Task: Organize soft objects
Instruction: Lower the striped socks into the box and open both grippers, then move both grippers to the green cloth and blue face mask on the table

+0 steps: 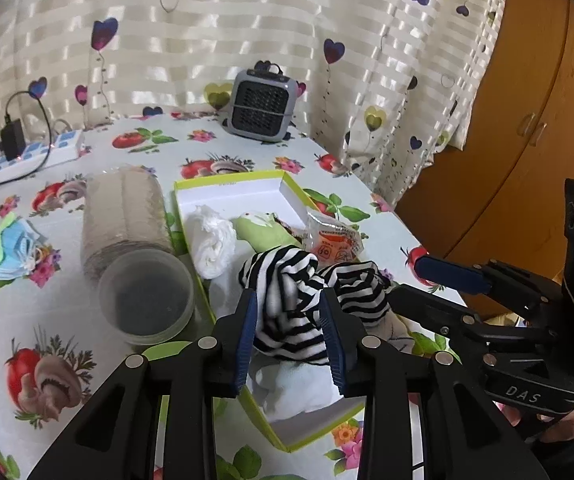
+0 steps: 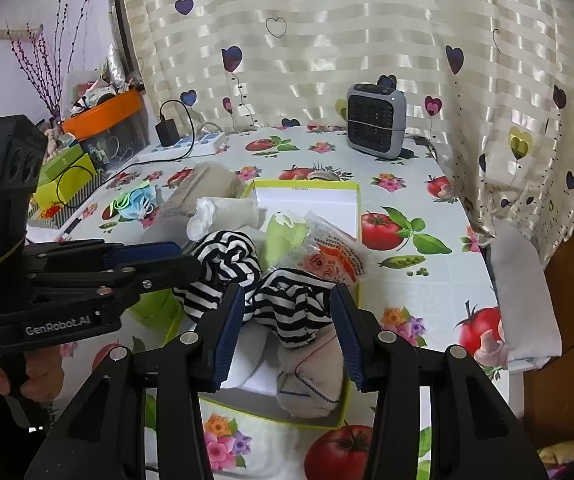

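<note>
A black-and-white striped cloth (image 1: 287,268) (image 2: 231,256) lies bunched across the green-rimmed white box (image 1: 227,184) (image 2: 307,186). My left gripper (image 1: 289,300) (image 2: 183,260) stands open over the cloth's left part, which lies loose between the pads. My right gripper (image 2: 287,294) (image 1: 411,280) is open around the right part, with gaps on both sides. Also in the box are a white rolled cloth (image 1: 215,236), a green soft item (image 1: 263,228), a crinkly plastic packet (image 1: 335,240) and a beige sock (image 2: 315,376).
A clear jar (image 1: 127,232) with beige filling lies left of the box. A pile of face masks (image 1: 11,248) sits further left. A grey heater (image 1: 265,100) and a power strip (image 1: 35,156) stand at the back. The table edge and a wooden cabinet (image 1: 507,120) are to the right.
</note>
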`<act>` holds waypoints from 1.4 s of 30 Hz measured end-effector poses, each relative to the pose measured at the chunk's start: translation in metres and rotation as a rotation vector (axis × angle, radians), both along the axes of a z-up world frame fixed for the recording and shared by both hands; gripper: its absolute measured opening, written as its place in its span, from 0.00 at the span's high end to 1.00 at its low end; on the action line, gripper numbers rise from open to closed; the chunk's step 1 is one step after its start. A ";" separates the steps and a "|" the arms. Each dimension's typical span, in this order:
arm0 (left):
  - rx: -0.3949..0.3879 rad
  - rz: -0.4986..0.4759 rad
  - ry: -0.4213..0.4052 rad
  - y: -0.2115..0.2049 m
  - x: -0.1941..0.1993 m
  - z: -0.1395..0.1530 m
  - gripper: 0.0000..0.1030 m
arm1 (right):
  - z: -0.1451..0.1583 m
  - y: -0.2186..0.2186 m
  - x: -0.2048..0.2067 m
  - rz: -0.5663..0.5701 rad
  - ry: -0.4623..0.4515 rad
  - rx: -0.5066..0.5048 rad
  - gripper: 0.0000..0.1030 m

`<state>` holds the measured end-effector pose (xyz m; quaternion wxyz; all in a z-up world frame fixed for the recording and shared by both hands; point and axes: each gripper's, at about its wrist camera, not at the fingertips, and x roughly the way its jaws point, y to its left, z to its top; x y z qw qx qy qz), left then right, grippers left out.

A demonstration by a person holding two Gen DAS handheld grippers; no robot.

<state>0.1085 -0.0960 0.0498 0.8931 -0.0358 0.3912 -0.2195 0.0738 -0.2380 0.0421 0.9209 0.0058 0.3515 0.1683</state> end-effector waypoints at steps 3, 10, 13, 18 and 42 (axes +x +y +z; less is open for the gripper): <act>0.004 0.010 -0.022 0.002 -0.007 0.007 0.70 | 0.001 0.002 -0.002 0.005 -0.004 0.006 0.55; 0.013 0.039 -0.053 0.008 -0.021 0.017 0.70 | 0.008 0.009 -0.009 0.018 -0.020 0.015 0.55; 0.011 0.047 -0.061 0.012 -0.026 0.020 0.70 | 0.011 0.012 -0.012 0.024 -0.026 0.020 0.55; 0.011 0.075 -0.073 0.022 -0.034 0.024 0.70 | 0.015 0.022 -0.016 0.043 -0.032 0.024 0.55; -0.005 0.294 -0.064 0.117 -0.044 0.019 0.70 | 0.037 0.106 -0.003 0.262 -0.067 0.029 0.55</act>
